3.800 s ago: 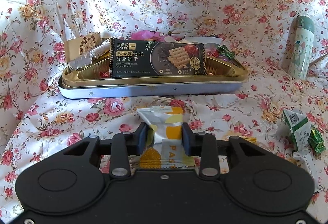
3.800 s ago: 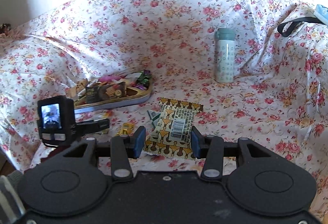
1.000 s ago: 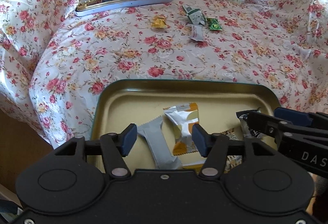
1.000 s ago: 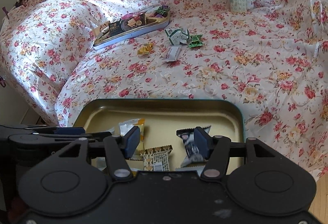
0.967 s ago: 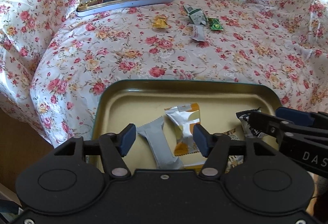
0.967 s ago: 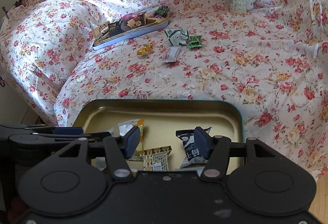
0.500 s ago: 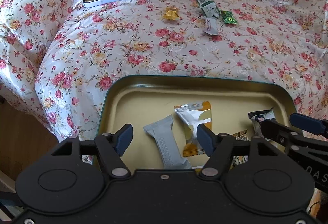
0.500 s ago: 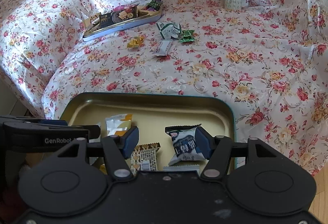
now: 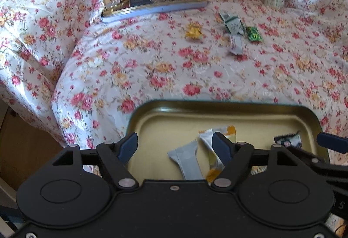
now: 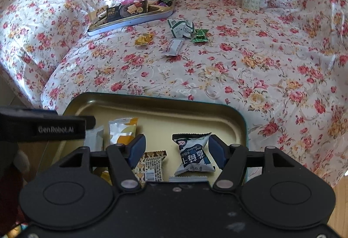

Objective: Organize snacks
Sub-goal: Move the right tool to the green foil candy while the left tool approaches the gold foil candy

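Both your grippers' jaws are opening, empty, over the tray (image 10: 237,116); loose snacks lie upper centre, white packet (image 10: 173,47) nearest.

Five wrapped snacks (image 10: 193,156) lie flat in the gold tray (image 10: 165,107); four more snacks (image 10: 181,28) lie scattered on the floral bedspread (image 10: 261,64).

1. The left gripper (image 9: 175,146) tilts steeply down, its black body filling the bottom of its own view.
2. Its blue-tipped fingers (image 9: 128,146) are spreading apart and grip nothing.
3. The right gripper (image 10: 175,152) tilts down likewise, just beside the left.
4. Its fingers (image 10: 137,151) are also spreading, pressing on nothing.
5. In the right view, the left gripper's black finger reaches in from the left edge.
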Motion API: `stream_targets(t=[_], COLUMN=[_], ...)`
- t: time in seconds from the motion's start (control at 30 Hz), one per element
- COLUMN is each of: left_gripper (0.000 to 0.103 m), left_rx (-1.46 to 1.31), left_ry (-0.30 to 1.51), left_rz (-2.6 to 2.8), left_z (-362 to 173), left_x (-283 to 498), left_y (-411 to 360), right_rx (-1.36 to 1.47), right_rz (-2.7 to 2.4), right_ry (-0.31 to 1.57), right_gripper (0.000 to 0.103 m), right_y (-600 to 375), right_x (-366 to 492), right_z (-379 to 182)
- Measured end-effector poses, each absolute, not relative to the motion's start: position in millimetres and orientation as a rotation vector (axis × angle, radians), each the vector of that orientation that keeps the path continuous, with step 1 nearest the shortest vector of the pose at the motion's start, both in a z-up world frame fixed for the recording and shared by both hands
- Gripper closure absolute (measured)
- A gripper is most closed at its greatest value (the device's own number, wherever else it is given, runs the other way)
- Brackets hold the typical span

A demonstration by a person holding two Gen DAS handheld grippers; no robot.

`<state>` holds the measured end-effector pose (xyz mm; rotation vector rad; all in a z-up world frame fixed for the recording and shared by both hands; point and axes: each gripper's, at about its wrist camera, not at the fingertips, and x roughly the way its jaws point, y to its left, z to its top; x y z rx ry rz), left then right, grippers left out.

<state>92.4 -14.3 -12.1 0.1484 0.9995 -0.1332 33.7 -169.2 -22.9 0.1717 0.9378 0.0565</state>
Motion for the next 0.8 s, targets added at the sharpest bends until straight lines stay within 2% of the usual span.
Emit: stream_targets(t=[0.37, 0.8], left_gripper=[0.026, 0.025], left_rx=[0.148, 0.186], left_ry=[0.852, 0.717], left_rz=[-0.145, -0.184], left_z=[2, -2], left_x=[127, 193], left_y=[-9, -21], right_rx=[0.052, 0.052], right_rz=[0.093, 0.029], right_ry=[0.887, 0.731], right_gripper=[0.031, 0.026], right_y=[-175, -207], right_x=[64, 146], right_z=[-10, -10])
